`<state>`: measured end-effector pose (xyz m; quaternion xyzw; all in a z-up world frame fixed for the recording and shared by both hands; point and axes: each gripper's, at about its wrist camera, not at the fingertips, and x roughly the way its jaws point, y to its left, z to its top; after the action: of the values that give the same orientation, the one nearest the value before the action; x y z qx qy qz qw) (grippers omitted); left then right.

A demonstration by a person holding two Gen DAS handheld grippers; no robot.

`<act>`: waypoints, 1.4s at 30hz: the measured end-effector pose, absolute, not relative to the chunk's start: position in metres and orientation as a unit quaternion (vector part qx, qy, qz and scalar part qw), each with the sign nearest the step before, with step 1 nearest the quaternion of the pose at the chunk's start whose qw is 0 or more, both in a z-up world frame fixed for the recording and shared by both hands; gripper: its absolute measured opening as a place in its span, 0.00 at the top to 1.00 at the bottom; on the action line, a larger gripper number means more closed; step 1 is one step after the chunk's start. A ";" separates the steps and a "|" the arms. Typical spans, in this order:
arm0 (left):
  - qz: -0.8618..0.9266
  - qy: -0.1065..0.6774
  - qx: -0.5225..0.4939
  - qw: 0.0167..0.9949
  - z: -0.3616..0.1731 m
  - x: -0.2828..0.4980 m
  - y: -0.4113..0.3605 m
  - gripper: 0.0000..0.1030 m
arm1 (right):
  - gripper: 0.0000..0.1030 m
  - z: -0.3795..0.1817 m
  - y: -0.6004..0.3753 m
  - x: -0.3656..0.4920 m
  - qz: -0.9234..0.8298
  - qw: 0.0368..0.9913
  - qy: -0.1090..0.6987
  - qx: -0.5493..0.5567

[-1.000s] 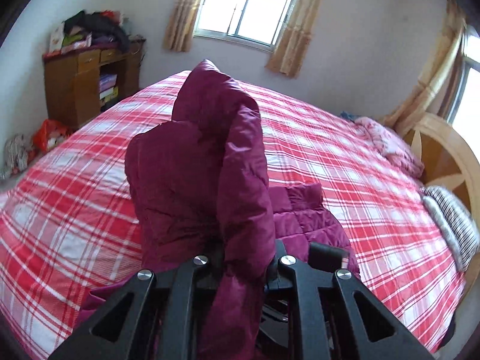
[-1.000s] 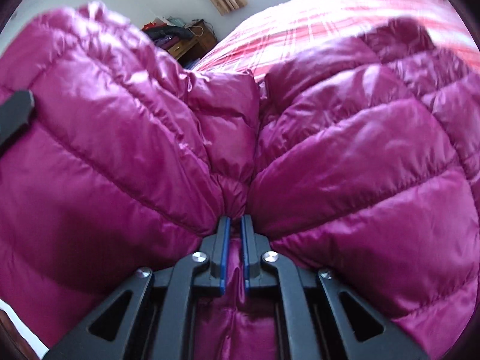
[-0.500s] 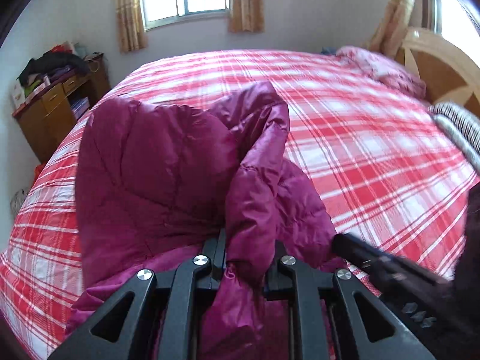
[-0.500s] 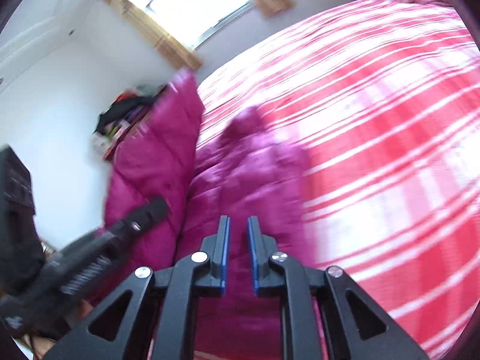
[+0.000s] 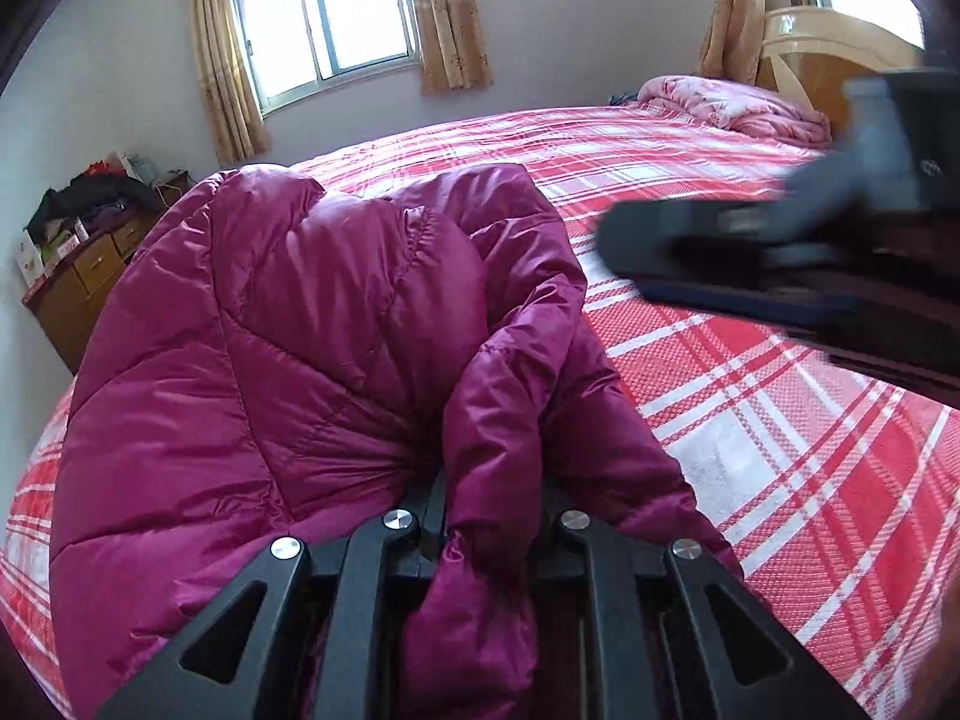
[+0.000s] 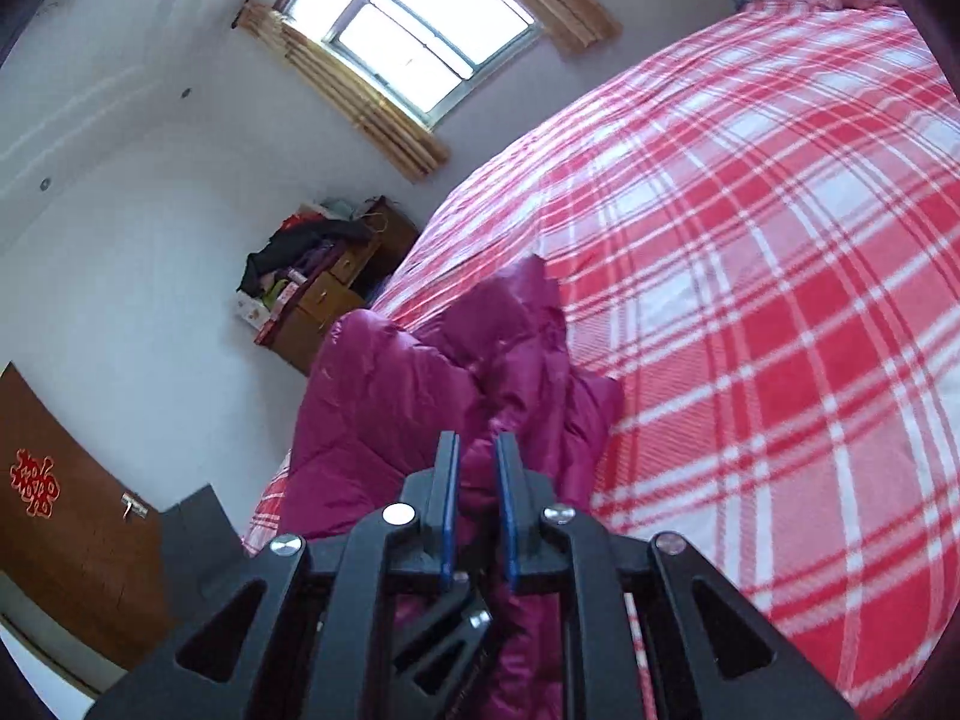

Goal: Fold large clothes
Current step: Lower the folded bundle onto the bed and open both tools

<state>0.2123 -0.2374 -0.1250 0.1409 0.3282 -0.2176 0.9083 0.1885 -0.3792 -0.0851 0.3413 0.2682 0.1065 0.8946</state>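
The left gripper (image 5: pixel 493 510) is clamped on a bunched fold of the magenta jacket (image 5: pixel 312 348), which lies heaped on the bed (image 5: pixel 810 456) just ahead of it. The right gripper (image 6: pixel 477 516), its jaws just eased a little apart, holds no cloth, the jacket lying beyond its tips. The fold looks half made; next, the right one likely needs a fresh hold on a loose edge

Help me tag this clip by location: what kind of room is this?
A home bedroom: a large bed under a red plaid cover, a curtained window, and a wooden chest of drawers piled with clothes.
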 end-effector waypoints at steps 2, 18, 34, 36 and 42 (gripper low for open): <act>-0.233 0.328 0.149 0.903 -0.120 0.208 -0.231 0.80 | 0.84 -0.096 -0.375 0.215 0.124 0.882 0.307 0.337; -0.383 0.270 -0.006 0.883 -0.034 0.159 -0.042 0.56 | 1.00 -0.142 -0.365 0.245 0.120 0.857 0.383 0.322; -0.268 0.344 -0.174 0.883 -0.106 0.281 -0.030 0.51 | 0.29 -0.067 -0.325 0.241 0.142 0.897 0.338 0.246; -0.274 0.340 -0.161 0.885 -0.103 0.284 -0.039 0.51 | 0.62 -0.075 -0.314 0.256 0.154 0.890 0.359 0.236; -0.300 0.318 -0.123 0.891 -0.084 0.277 -0.058 0.51 | 0.88 -0.050 -0.325 0.218 0.194 0.909 0.264 0.259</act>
<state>0.2772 -0.0583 -0.0837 -0.1230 0.3180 -0.2999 0.8910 0.2177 -0.3251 -0.0498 0.2586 0.2638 0.1942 0.9088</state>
